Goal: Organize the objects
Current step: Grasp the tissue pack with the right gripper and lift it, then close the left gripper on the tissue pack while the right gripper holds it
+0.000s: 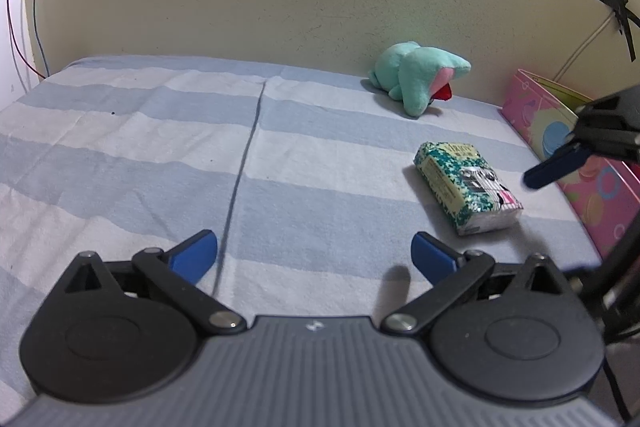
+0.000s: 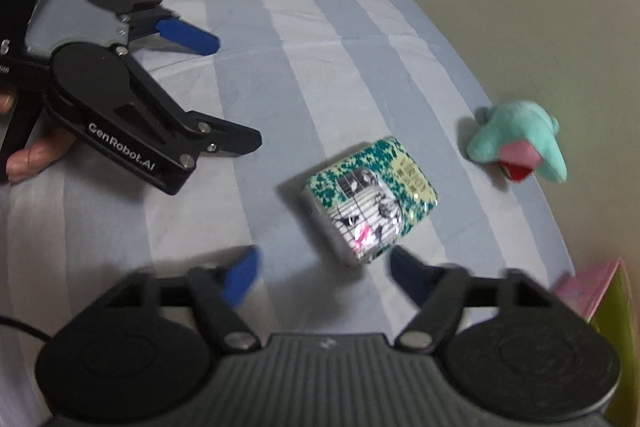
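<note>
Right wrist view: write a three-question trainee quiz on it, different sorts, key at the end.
1. True or false: the right claw is shut on the tissue pack.
2. Which lies nearer the wall: A) the green plush toy B) the tissue pack?
3. Fill in: the items lie on a blue-and-white ______ sheet.

Key: 1. False; it is open, the pack lying just beyond its fingertips. 2. A. 3. striped.

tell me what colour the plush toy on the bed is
The plush toy is mint green with a pink and red patch, clearest in the left wrist view.
</note>
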A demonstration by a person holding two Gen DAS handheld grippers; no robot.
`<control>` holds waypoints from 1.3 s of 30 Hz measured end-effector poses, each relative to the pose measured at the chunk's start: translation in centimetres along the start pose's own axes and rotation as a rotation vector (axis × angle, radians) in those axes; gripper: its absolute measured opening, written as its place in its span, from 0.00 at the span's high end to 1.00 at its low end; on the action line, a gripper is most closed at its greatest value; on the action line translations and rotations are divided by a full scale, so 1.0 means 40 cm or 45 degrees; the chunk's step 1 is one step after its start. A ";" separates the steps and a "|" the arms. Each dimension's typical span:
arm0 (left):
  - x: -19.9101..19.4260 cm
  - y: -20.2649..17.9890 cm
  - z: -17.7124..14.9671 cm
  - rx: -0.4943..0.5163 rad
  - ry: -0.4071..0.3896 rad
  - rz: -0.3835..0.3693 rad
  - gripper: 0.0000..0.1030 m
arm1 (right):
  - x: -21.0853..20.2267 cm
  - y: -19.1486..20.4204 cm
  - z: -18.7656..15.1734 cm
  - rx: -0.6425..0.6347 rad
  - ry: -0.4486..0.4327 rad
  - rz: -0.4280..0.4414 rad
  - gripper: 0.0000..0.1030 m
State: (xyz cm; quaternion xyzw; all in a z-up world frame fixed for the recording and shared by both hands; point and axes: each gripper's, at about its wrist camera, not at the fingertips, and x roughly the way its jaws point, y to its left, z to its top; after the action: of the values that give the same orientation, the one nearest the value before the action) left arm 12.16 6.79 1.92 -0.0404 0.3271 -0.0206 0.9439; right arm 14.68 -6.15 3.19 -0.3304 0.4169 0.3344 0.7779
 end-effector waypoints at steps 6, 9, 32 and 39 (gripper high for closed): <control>-0.003 0.005 0.003 -0.011 0.000 0.004 0.00 | -0.024 -0.036 -0.035 0.416 -0.158 0.005 0.06; -0.009 0.026 0.007 -0.050 -0.003 0.034 0.00 | -0.022 -0.033 -0.037 0.489 -0.220 -0.038 0.06; -0.047 0.045 0.018 -0.070 -0.140 -0.095 0.00 | -0.083 0.058 -0.207 0.870 -0.389 0.026 0.79; -0.073 -0.026 -0.009 0.077 -0.162 -0.356 0.00 | -0.202 0.083 -0.444 1.191 -0.437 0.080 0.75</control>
State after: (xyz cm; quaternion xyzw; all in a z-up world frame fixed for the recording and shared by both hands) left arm 9.64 5.92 3.54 -0.0582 0.2571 -0.1591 0.9514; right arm 0.97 -20.35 1.74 0.1266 0.3978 0.1843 0.8898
